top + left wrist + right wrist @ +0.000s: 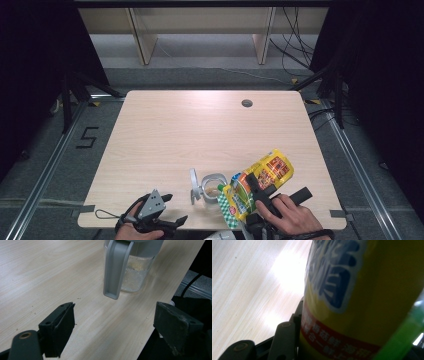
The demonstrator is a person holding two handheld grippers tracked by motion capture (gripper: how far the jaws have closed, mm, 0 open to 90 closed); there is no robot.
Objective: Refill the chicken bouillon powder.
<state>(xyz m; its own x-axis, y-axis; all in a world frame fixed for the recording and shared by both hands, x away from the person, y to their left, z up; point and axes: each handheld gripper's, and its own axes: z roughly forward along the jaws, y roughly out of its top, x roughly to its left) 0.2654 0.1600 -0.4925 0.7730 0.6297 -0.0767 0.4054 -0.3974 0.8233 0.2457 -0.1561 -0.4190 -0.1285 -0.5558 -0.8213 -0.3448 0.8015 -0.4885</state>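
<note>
From the high view I am holding a bright yellow printed snack bag (257,186) in the right gripper (256,192), tipped so that its lower end is leaning toward the small clear plastic jug with a grey handle and rim (211,187), which is standing on the pale wooden table (200,130) near its front edge. The bag's mouth is sitting just beside the jug's rim, so I judge that I am in the middle of pouring the contents in. The left gripper (160,215) is waiting at the near table edge, a little to the left of the jug and apart from it.

In the left gripper view, the jaws are standing wide apart with nothing between them but bare tabletop. The jug (132,267) is sitting ahead, handle turned toward me, with a low layer of pale crumbly stuff (133,272) at its bottom.

In the right gripper view, the yellow bag (362,295) is crowding the lens, blue and red lettering close up, and the jaws are clamping it partway closed around its body.

Next I am thinking the bag needs more tilt, with its mouth kept over the opening so nothing spills onto the table; the left gripper could be steadying the jug by its handle.
</note>
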